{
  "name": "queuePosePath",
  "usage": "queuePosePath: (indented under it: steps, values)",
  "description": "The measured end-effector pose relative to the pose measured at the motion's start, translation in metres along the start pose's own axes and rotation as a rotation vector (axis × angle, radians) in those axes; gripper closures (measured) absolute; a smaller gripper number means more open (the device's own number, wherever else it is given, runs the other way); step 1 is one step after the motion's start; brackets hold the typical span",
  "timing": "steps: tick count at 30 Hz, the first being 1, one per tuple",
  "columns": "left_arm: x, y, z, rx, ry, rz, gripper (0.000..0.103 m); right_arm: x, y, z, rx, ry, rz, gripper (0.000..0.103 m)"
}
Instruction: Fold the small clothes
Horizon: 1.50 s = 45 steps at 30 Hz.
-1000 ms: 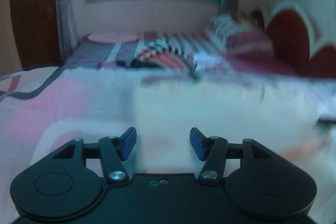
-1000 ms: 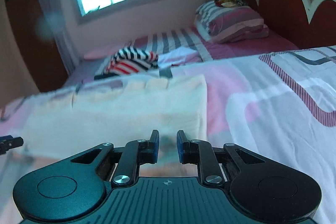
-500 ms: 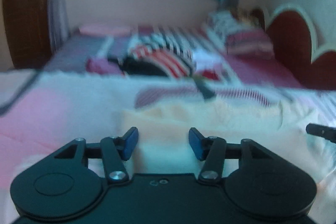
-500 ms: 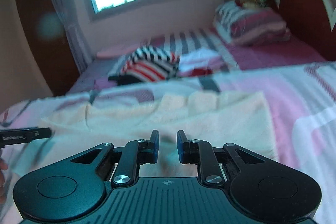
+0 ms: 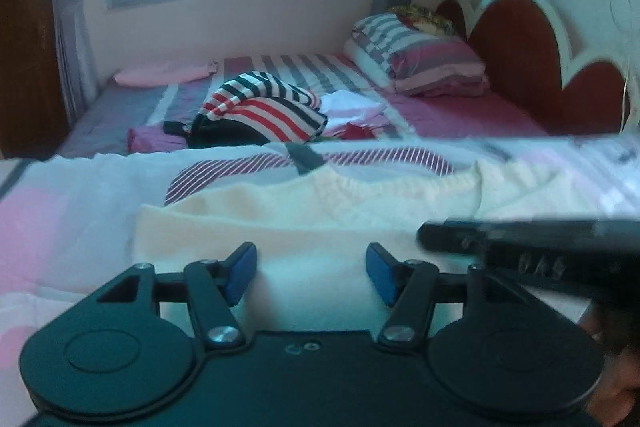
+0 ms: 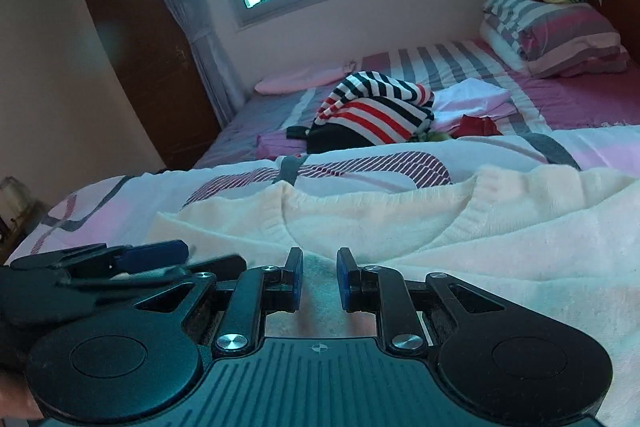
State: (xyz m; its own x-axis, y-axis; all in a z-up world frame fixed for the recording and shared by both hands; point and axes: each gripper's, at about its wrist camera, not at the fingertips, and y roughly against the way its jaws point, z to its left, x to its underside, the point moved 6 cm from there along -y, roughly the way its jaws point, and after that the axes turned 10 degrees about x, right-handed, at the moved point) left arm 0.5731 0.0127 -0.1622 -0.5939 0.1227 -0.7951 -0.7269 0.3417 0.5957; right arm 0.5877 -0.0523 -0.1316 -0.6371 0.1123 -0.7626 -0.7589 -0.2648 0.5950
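Two grippers over cream sweater (image 6: 400,223) on the quilt (image 6: 132,203). Our left gripper (image 5: 311,273) has just been widening, sweater between pads, no squeeze seen. Right gripper (image 6: 318,279) narrow, grip unclear. Striped pile (image 6: 376,111) at 12 o'clock.

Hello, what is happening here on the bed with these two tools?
A person is folding a cream sweater spread flat on a pink-and-white blanket. The left claw hangs over the sweater's near edge; its jaws have just been opening, gripping nothing. The right claw is close beside it, jaws narrow, over the cloth. More clothes, one striped shirt among them, wait behind.
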Motion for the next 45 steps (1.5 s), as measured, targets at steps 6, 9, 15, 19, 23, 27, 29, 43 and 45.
queuePosePath:
  steps: [6,9,15,19,23,27,29,43,45]
  values:
    - [0.011,0.017,0.032,-0.063,0.032,-0.012,0.040,0.001,0.032,-0.086,0.245,0.019,-0.033,0.085]
    - [0.007,0.025,0.029,-0.089,0.032,-0.018,0.045,0.002,0.048,-0.126,0.213,-0.101,-0.022,0.085]
    - [0.014,0.048,-0.015,-0.076,-0.027,-0.046,0.042,0.011,0.094,-0.116,0.197,-0.014,-0.073,0.085]
    - [0.035,0.044,-0.010,-0.090,-0.001,0.010,0.040,0.032,0.104,-0.124,0.257,0.034,-0.038,0.085]
    - [0.034,0.049,0.001,-0.119,0.033,0.015,0.040,0.040,0.102,-0.139,0.359,0.099,-0.016,0.085]
    - [0.031,0.063,-0.002,-0.154,0.040,-0.015,0.042,0.034,0.123,-0.132,0.295,0.089,-0.089,0.085]
    - [0.031,0.067,-0.002,-0.170,0.048,-0.025,0.042,0.034,0.124,-0.129,0.280,0.103,-0.087,0.085]
    - [0.035,0.072,0.003,-0.263,0.031,-0.060,0.042,0.015,0.085,-0.152,0.268,0.133,-0.052,0.085]
    - [0.035,0.070,0.001,-0.255,0.020,-0.053,0.042,0.015,0.080,-0.155,0.261,0.121,-0.036,0.085]
